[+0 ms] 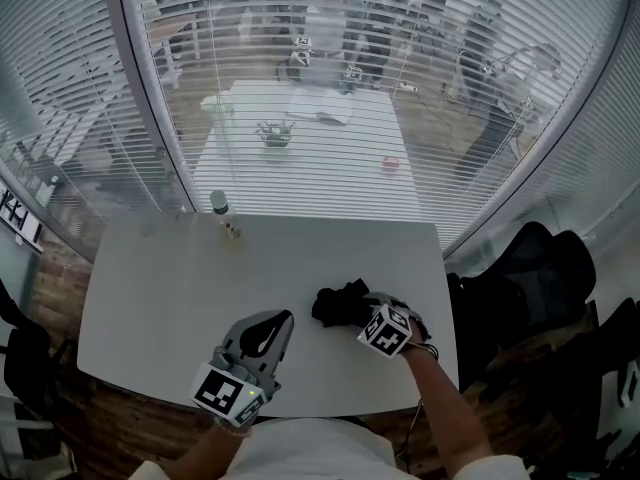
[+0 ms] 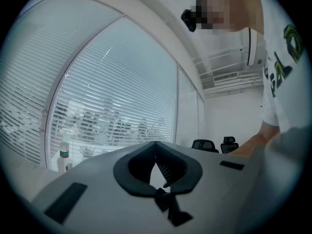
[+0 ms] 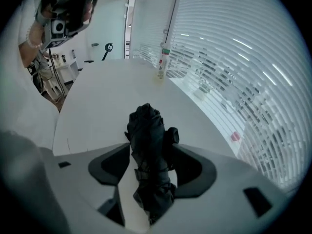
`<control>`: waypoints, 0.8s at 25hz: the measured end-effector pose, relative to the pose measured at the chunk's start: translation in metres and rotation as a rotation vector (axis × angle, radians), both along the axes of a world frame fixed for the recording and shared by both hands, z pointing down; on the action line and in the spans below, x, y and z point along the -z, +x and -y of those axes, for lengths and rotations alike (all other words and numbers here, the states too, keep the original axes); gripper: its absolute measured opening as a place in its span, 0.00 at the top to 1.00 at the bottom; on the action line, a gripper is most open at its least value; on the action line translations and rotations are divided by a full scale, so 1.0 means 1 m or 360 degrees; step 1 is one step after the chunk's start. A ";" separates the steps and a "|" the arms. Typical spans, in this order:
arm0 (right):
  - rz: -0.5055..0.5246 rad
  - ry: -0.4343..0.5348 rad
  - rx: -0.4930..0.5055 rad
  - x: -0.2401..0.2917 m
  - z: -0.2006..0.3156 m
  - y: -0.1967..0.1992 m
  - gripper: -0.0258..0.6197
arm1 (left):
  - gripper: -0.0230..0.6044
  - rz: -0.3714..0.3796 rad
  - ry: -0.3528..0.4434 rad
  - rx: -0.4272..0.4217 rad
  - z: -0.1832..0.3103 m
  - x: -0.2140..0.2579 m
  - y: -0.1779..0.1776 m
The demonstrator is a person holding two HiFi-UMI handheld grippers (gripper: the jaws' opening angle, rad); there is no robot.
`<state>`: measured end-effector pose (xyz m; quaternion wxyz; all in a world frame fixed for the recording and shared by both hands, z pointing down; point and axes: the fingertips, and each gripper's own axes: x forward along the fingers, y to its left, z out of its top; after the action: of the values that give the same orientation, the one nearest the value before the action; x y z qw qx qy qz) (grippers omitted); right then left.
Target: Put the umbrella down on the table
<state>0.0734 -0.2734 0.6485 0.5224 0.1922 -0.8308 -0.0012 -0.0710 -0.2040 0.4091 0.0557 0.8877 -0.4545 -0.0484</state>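
Observation:
The folded black umbrella (image 1: 338,304) lies on the white table (image 1: 170,288), right of its middle. My right gripper (image 1: 362,310) hangs just over the umbrella's right end, pointing steeply down. In the right gripper view the umbrella (image 3: 146,130) shows lengthwise between the wide-spread jaws of that gripper (image 3: 152,144), and table shows beside it inside the gap; the pads do not seem to press on it. My left gripper (image 1: 284,319) is held level over the near edge, left of the umbrella. Its tips (image 2: 156,143) meet, with nothing between them.
A white bottle with a green label (image 1: 220,204) and a smaller bottle (image 1: 232,230) stand at the table's far edge by the blinds (image 1: 300,118). Black office chairs (image 1: 530,268) are to the table's right. The person's body is at the near edge.

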 end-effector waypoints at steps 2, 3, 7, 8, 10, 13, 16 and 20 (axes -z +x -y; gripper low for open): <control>0.0089 0.0029 -0.0030 0.015 -0.002 -0.004 0.54 | 0.95 0.0002 -0.0008 0.0001 0.000 -0.001 0.001; 0.0138 0.0044 -0.0050 0.023 -0.002 -0.006 0.55 | 0.95 0.0004 -0.0014 0.0003 0.001 -0.002 0.001; 0.0388 0.0107 -0.0149 0.062 -0.004 -0.016 0.61 | 0.95 0.0009 -0.0023 0.0012 0.002 -0.001 0.001; 0.0468 0.0120 -0.0179 0.072 -0.005 -0.019 0.63 | 0.95 0.0010 -0.0023 0.0016 0.003 -0.001 0.000; 0.0620 0.0156 -0.0233 0.093 -0.006 -0.022 0.66 | 0.95 0.0012 -0.0024 0.0022 0.004 -0.001 0.000; 0.0810 0.0230 -0.0286 0.126 -0.007 -0.025 0.69 | 0.95 0.0015 -0.0016 0.0029 0.006 0.000 -0.001; 0.0967 0.0290 -0.0327 0.157 -0.014 -0.026 0.71 | 0.95 0.0017 -0.0013 0.0036 0.005 0.002 0.000; 0.1094 0.0382 -0.0383 0.188 -0.024 -0.022 0.74 | 0.95 0.0021 -0.0006 0.0043 0.005 0.006 -0.001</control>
<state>0.0510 -0.2490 0.4608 0.1835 0.3373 -0.9229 0.0273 -0.0724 -0.2087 0.4036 0.0537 0.8817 -0.4667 -0.0426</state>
